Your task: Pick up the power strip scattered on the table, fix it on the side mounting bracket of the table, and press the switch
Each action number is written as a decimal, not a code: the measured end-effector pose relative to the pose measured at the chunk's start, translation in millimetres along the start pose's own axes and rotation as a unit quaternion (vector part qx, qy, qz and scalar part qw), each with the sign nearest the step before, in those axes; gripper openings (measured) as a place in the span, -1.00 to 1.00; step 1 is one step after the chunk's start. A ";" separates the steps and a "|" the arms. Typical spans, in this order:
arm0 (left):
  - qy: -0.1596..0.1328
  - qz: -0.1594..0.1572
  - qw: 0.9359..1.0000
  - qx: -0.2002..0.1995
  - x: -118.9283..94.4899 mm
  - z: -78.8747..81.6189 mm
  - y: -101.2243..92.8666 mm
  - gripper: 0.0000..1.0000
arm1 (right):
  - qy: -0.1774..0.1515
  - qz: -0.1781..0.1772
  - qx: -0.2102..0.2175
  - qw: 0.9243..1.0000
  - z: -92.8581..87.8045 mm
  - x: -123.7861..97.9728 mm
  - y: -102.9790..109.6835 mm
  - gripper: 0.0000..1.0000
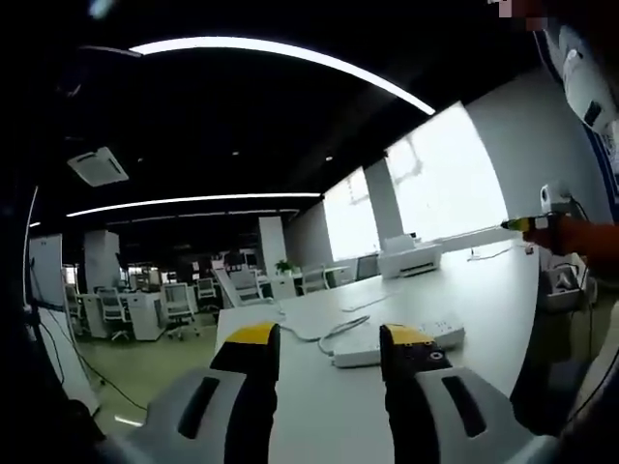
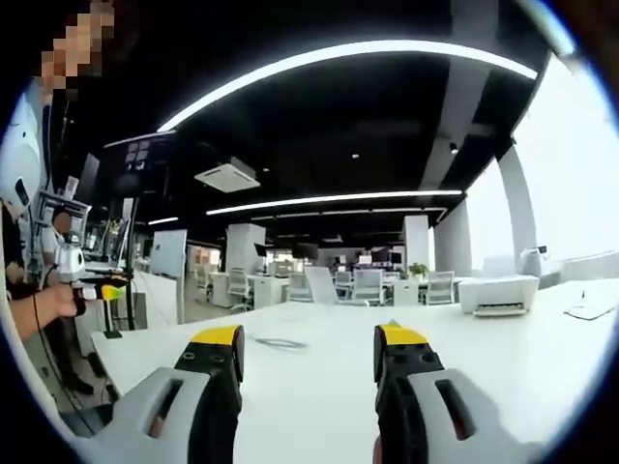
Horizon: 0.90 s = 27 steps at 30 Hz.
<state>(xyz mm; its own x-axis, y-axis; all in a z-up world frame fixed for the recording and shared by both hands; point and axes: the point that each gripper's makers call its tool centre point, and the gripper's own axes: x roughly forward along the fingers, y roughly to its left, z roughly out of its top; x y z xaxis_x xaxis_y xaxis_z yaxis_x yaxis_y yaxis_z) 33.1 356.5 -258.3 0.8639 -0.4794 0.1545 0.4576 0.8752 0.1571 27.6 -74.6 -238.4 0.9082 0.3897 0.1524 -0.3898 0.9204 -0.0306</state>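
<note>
A white oblong plastic power strip [image 1: 401, 341] lies, apparently untouched, on the white table [image 1: 484, 290] beyond the wide-spread left gripper [image 1: 329, 340]; the right gripper [image 2: 309, 340] gapes empty too.

The power strip [image 1: 398, 341] lies on the table [image 1: 484, 290] just ahead of the left gripper [image 1: 329, 340], its cable [image 1: 308, 329] trailing off to its left. A printer [image 1: 410, 258] sits further back on the same table. Rows of desks and chairs [image 1: 145, 307] sit beyond the table's far left edge.
</note>
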 end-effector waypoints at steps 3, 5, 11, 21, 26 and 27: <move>0.003 -0.002 1.000 0.000 0.2 -1.8 0.7 -0.08 | 0.000 -0.001 0.008 1.000 -3.2 -2.2 0.8 0.00; 0.004 -0.003 1.000 -0.001 0.1 -2.6 0.5 -0.08 | 0.001 -0.002 0.012 1.000 -4.8 -2.9 1.0 0.00; 0.005 -0.003 1.000 -0.005 -1.1 -6.4 1.6 -0.08 | 0.008 0.006 0.011 1.000 -7.8 0.5 5.3 0.01; 0.017 -0.020 1.000 -0.005 0.8 -14.5 -3.7 -0.01 | 0.014 0.033 0.020 0.999 -11.9 10.8 21.6 0.04; 0.017 -0.023 1.000 -0.008 1.0 -14.9 -5.5 0.01 | 0.019 0.043 0.021 0.999 -16.7 15.3 29.1 0.04; 0.017 -0.022 1.000 -0.008 0.9 -14.9 -5.7 0.01 | 0.020 0.045 0.022 0.999 -17.5 15.9 30.0 0.04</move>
<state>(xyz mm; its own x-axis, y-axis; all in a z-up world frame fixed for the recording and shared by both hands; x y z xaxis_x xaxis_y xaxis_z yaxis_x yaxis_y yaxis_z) 34.4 352.1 -273.6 0.8488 -0.5160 0.1147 0.4993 0.8539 0.1468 33.0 -40.2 -254.1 0.8739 0.4731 0.1115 -0.4761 0.8794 0.0008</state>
